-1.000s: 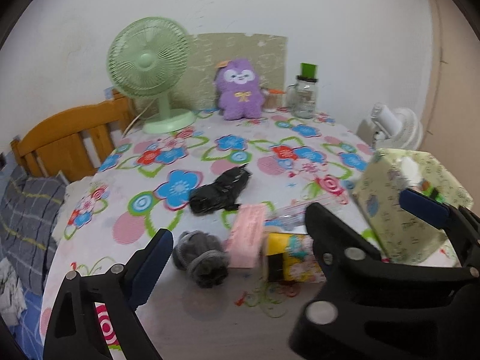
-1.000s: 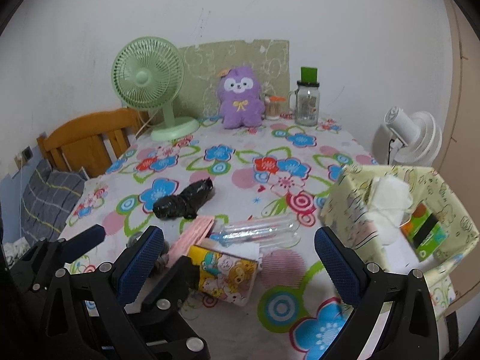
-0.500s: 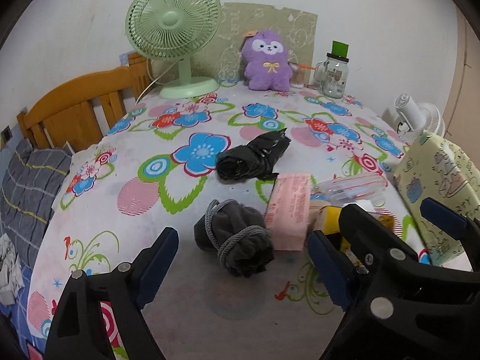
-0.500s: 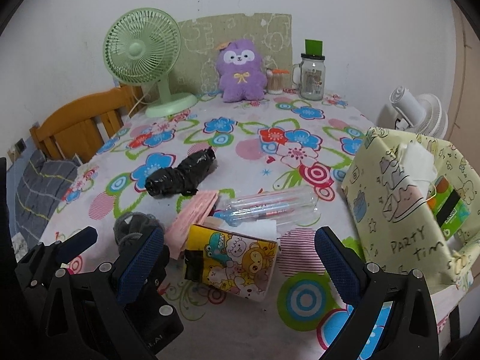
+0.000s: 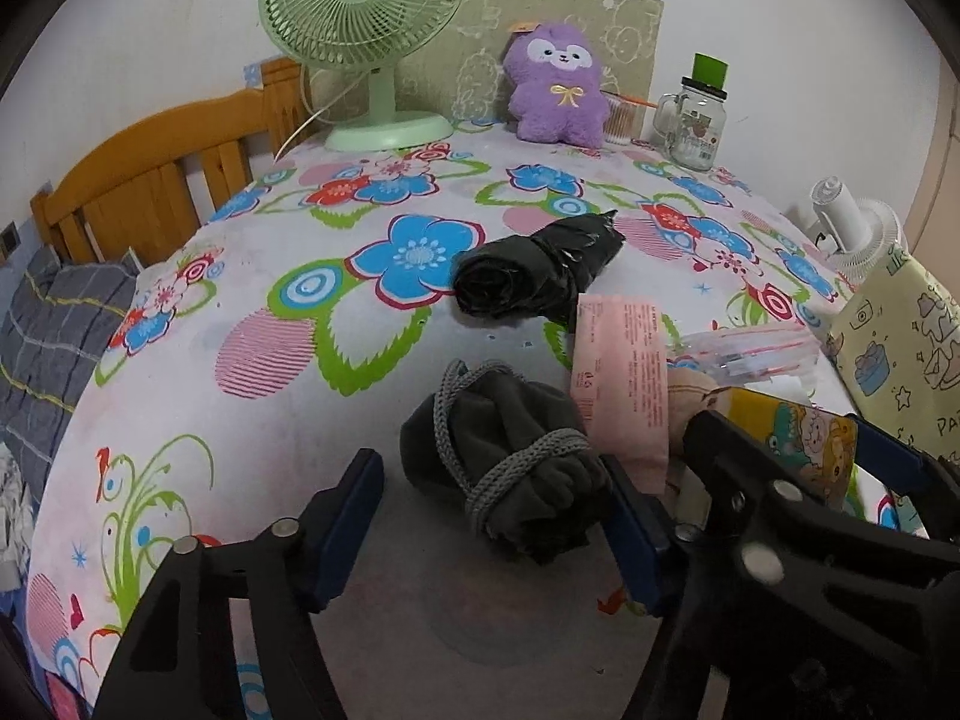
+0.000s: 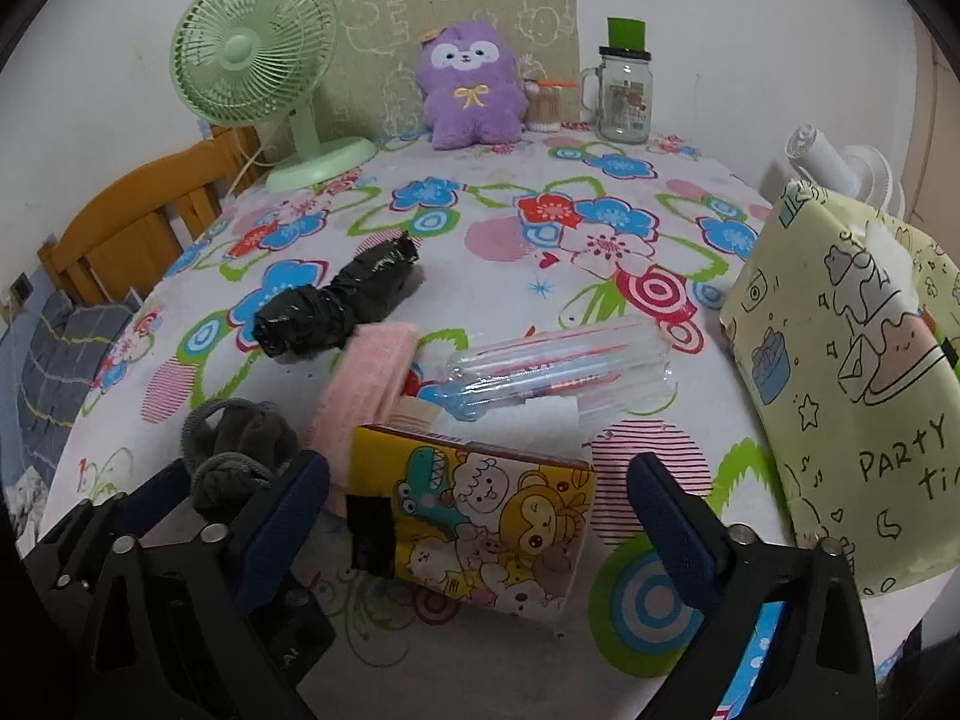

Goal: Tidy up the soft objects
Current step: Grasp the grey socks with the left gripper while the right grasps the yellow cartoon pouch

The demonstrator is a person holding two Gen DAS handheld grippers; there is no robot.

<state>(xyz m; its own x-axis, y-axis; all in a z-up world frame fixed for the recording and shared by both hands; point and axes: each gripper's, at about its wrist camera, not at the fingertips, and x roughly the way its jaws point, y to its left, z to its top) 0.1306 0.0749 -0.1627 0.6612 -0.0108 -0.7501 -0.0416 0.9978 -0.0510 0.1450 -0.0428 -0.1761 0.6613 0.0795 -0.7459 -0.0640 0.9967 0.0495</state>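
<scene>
Matt fleece bundle [image 5: 510,456], knitted cord [image 5: 528,456]

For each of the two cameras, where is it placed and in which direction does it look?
Left wrist: sits on the left gripper, looking down at the grey bundle between its closing blue fingers.
Right wrist: sits on the right gripper, looking down at the cartoon pouch between its narrowing fingers; the left gripper shows at lower left.
Shared: both face the green fan, purple plush and jar.
</scene>
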